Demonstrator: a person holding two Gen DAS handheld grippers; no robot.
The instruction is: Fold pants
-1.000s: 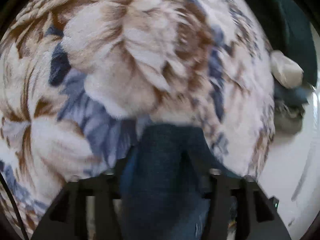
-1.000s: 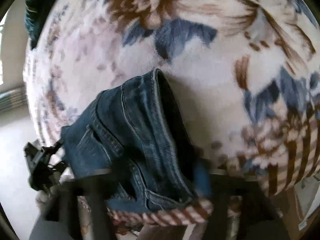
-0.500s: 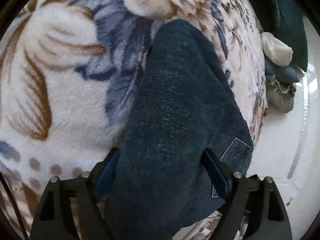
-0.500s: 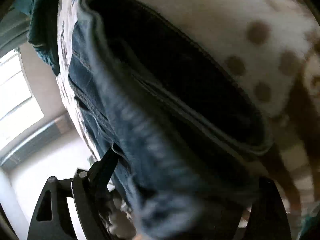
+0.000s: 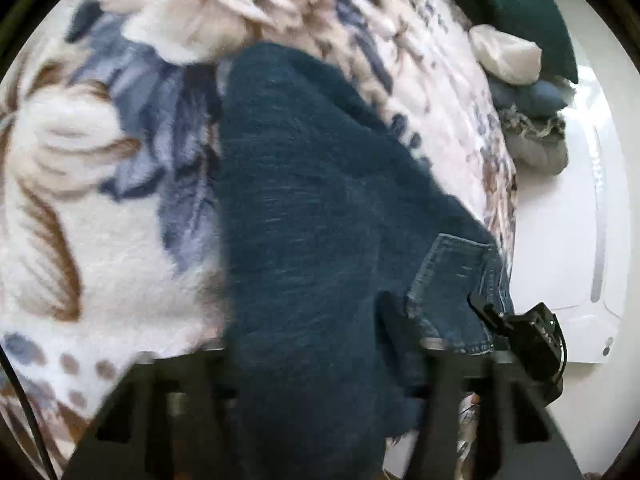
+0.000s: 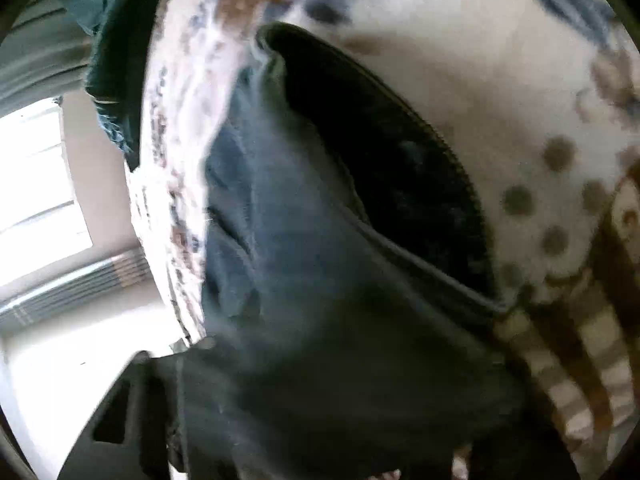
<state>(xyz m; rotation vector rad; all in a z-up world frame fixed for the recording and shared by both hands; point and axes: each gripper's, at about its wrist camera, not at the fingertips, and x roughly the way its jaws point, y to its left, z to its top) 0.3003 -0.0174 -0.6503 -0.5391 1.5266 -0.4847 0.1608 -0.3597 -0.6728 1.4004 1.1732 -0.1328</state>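
Note:
Dark blue denim pants (image 5: 304, 208) lie on a flower-patterned fleece blanket (image 5: 80, 208). My left gripper (image 5: 316, 364) is shut on a thick fold of the pants, which stretch away from it up the blanket; a back pocket (image 5: 456, 280) shows at the right. My right gripper (image 6: 320, 380) is shut on the pants' waistband end (image 6: 304, 264), whose dark inside (image 6: 400, 168) gapes open. The denim hides most of both grippers' fingers. The right gripper's body (image 5: 532, 332) shows at the right of the left wrist view, beside the pocket.
The blanket (image 6: 540, 92) covers a bed. A pile of other clothes (image 5: 520, 92) and a dark green cloth (image 5: 520, 8) lie at its far right corner. White floor (image 5: 560, 220) lies past the bed's right edge. A window and radiator (image 6: 72, 280) are at the left.
Both grippers have pulled back along the blanket with the pants in them. The pants now fill more of both views, and the right gripper has come into the left wrist view.

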